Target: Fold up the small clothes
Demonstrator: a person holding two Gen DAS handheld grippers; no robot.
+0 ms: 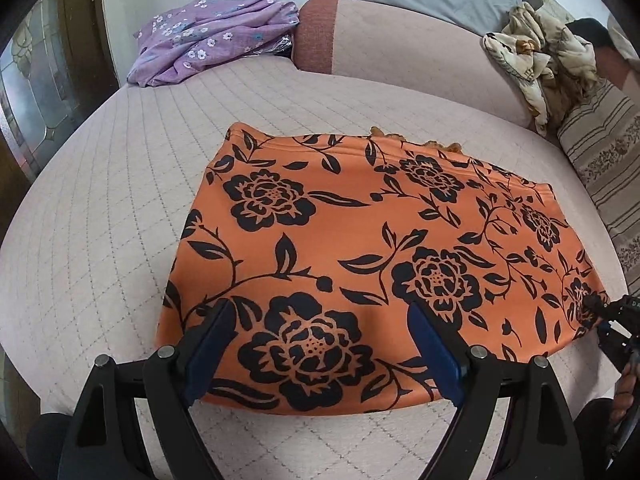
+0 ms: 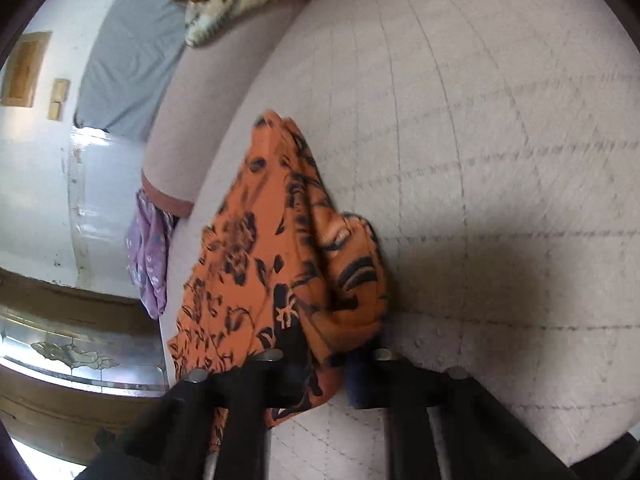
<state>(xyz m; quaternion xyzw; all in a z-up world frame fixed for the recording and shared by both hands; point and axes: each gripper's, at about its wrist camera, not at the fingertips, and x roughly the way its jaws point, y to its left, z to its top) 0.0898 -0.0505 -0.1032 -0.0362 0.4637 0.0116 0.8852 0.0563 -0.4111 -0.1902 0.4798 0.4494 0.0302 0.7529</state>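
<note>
Orange black-flowered garment (image 1: 360, 248) lies flat; left jaws gape above it, right jaws seemingly pinch its bunched corner.

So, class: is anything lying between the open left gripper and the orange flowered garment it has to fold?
Nothing visible. The left gripper hangs open directly over the orange garment's near edge; the purple cloth lies far behind it.

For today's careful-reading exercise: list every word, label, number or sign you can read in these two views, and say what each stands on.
"DA": white letters on the black right gripper at the picture's edge, cut off there.
No other text shows: none on the orange garment with black flowers, nor on the pale quilted bed cover.
</note>
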